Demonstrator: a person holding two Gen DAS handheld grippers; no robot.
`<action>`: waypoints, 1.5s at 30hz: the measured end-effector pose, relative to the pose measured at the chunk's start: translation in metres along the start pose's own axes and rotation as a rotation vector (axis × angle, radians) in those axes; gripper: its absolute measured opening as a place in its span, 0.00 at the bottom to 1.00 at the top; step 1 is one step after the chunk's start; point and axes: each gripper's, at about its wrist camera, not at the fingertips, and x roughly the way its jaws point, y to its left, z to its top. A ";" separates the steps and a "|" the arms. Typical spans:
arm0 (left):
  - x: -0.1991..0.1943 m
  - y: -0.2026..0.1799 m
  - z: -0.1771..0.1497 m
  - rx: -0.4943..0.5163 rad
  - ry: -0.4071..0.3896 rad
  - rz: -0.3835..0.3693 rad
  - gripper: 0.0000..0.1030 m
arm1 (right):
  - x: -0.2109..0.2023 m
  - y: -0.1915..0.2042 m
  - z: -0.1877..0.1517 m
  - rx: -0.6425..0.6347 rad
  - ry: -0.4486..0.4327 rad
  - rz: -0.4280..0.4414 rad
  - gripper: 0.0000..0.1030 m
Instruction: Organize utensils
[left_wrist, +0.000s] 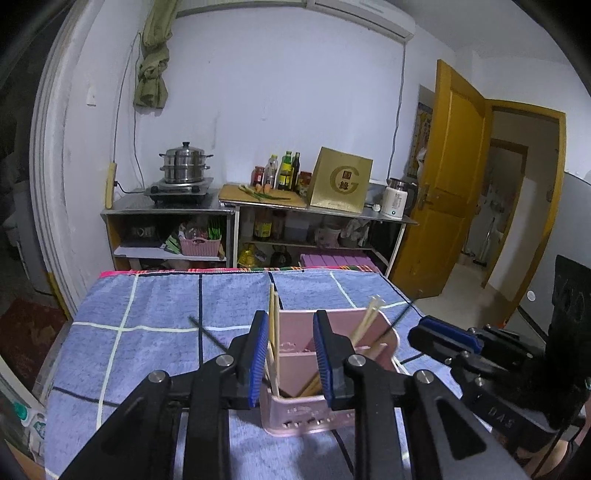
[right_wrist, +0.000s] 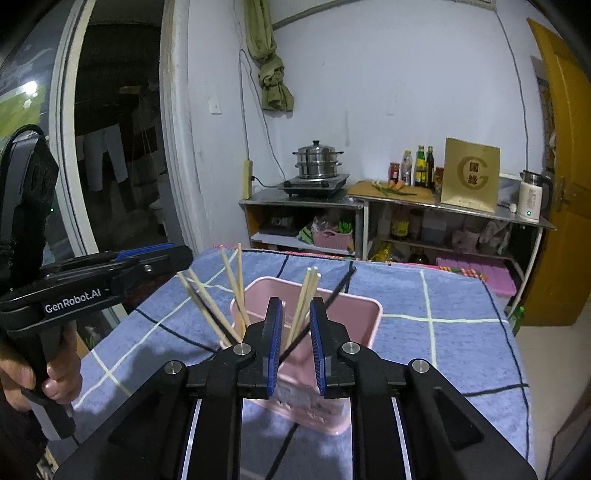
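1. Nearest us, our left gripper (left_wrist: 291, 354) has its black arms and ribbed blue pads spread wide, empty, either side of the holder's near-left compartment.
2. Our right gripper (right_wrist: 295, 347) is parted too, loosely flanking pale chopsticks without pinching them.
3. The table (left_wrist: 147, 295) wears a nubby blue towel with a white and dark grid.
4. The pink plastic holder (left_wrist: 332, 417), boxy and divided, stands toward the table's near edge.
5. Thin wooden chopsticks (right_wrist: 306, 295) lean upright inside it.
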 end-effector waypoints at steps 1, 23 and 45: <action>-0.009 -0.002 -0.004 0.000 -0.011 0.001 0.24 | -0.004 0.001 -0.002 -0.001 -0.004 -0.003 0.16; -0.103 -0.056 -0.134 0.030 -0.023 0.037 0.33 | -0.103 0.039 -0.101 -0.052 -0.013 -0.081 0.18; -0.141 -0.074 -0.181 0.048 -0.046 0.057 0.33 | -0.135 0.061 -0.141 -0.062 -0.030 -0.077 0.18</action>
